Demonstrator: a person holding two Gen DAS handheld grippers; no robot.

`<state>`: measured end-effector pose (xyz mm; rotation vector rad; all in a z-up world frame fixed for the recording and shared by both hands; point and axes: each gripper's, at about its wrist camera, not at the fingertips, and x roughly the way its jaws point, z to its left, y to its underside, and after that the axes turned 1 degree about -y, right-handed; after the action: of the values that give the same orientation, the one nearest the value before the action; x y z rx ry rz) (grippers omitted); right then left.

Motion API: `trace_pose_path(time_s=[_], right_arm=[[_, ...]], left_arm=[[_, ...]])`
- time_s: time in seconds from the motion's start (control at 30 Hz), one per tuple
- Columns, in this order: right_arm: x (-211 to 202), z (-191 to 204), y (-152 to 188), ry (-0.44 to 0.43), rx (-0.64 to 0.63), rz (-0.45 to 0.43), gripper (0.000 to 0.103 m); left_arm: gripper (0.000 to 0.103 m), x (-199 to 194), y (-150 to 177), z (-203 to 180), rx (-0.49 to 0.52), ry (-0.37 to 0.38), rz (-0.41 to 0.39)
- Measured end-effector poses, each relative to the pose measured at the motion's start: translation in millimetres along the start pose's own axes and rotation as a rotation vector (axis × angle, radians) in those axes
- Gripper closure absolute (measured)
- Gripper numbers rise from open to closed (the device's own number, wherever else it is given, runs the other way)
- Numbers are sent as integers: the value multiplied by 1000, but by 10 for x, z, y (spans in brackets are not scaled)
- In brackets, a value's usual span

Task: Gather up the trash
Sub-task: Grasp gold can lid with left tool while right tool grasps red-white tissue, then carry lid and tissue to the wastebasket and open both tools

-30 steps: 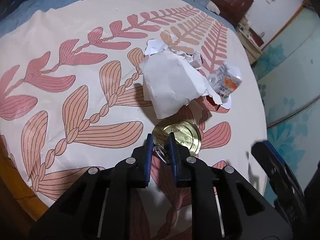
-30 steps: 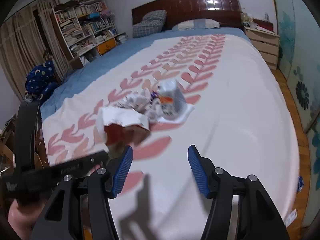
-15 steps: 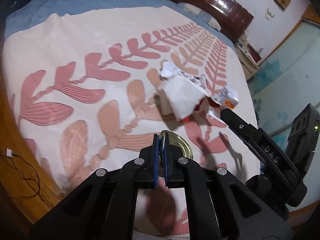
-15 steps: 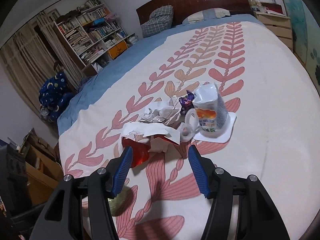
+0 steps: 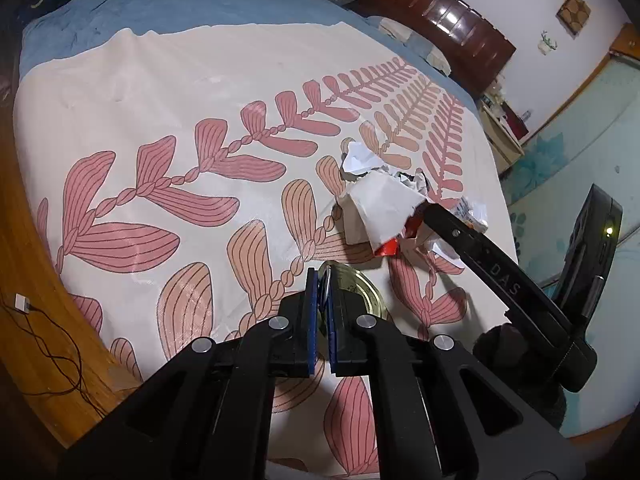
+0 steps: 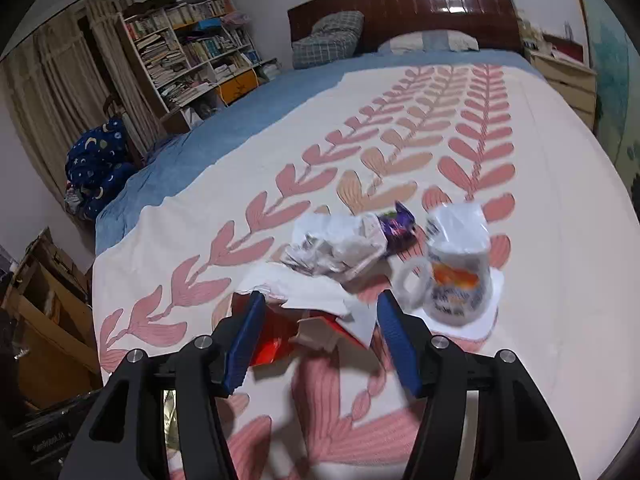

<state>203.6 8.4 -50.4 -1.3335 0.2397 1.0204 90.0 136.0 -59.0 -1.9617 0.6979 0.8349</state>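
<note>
My left gripper [image 5: 323, 280] is shut on the pull ring of a gold can lid [image 5: 362, 292] and holds it just above the bed cover. My right gripper [image 6: 320, 312] is open, its jaws either side of a torn red carton [image 6: 280, 340] under white paper [image 6: 296, 284]. Behind lie crumpled paper [image 6: 336, 244], a purple wrapper [image 6: 398, 226] and a printed plastic cup wrapper [image 6: 456, 276] on a white napkin. In the left wrist view the pile [image 5: 380, 208] lies ahead with the right gripper's finger [image 5: 492, 264] reaching into it.
The bed cover [image 6: 560, 200] is cream with pink leaf prints over a blue sheet. The wooden bed edge [image 5: 32, 280] and a cable lie at left. A bookshelf [image 6: 184, 56], headboard and nightstand [image 6: 564, 76] stand beyond.
My left gripper closed on the lid's ring and lifted it back from the pile. My right gripper moved forward to the red carton, staying open.
</note>
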Motion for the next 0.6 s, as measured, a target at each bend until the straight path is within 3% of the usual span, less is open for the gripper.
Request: trace_pose_path(time_s=[0.17,0.3,0.37,0.6], right_arm=[[31,33,-10,-15,-21,7,75],[20,32,9,-14,-27,19,82],[-24,33,25,-20,-34,12,93],[-375,-46,142,-56,-17,-8,96]], left_arm=[[99,-2,-14,16,-11,-1,-2],[99,4,-24,16,-14,1,0],[99,7,-28,11,-16,2,-2],[99,-41,-13,-68,-1,18,-21]])
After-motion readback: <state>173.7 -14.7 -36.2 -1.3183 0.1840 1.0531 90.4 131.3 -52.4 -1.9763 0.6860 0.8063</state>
